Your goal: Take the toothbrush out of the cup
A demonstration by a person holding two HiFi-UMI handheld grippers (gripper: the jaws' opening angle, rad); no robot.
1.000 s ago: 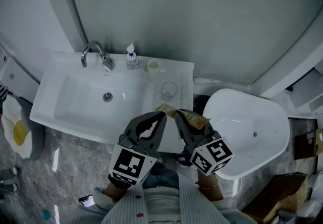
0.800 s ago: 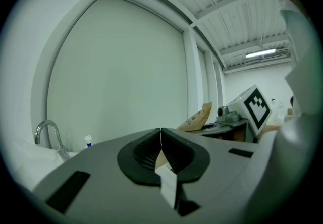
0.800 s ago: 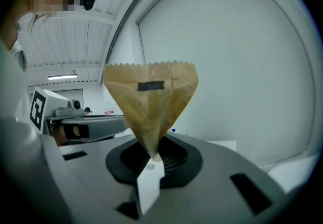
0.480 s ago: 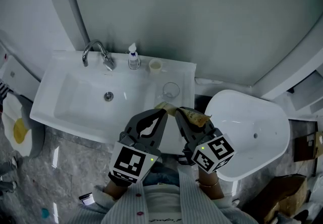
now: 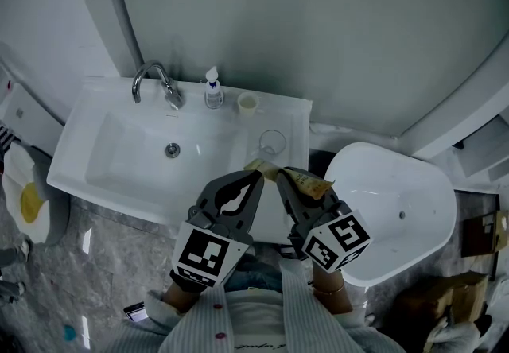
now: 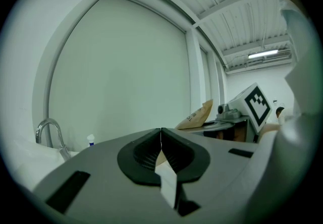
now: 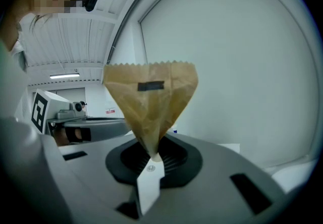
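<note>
A brown paper packet (image 5: 308, 182) stretches between my two grippers above the front right corner of the white sink (image 5: 95, 160). My right gripper (image 5: 281, 177) is shut on the packet's narrow end; in the right gripper view the packet (image 7: 151, 102) fans upward from the gripper (image 7: 151, 155). My left gripper (image 5: 256, 174) is shut on the other end, and a tan sliver shows between its jaws (image 6: 161, 142). A clear glass cup (image 5: 271, 142) stands on the sink's right ledge and looks empty. No toothbrush is visible.
A chrome faucet (image 5: 155, 81), a small pump bottle (image 5: 211, 89) and a small cream cup (image 5: 247, 103) stand along the sink's back rim. A white toilet bowl (image 5: 390, 208) sits to the right. The floor is grey marble.
Both grippers and the packet keep their places. Only the head view has shifted slightly, so the sink sits a little lower in the picture.
</note>
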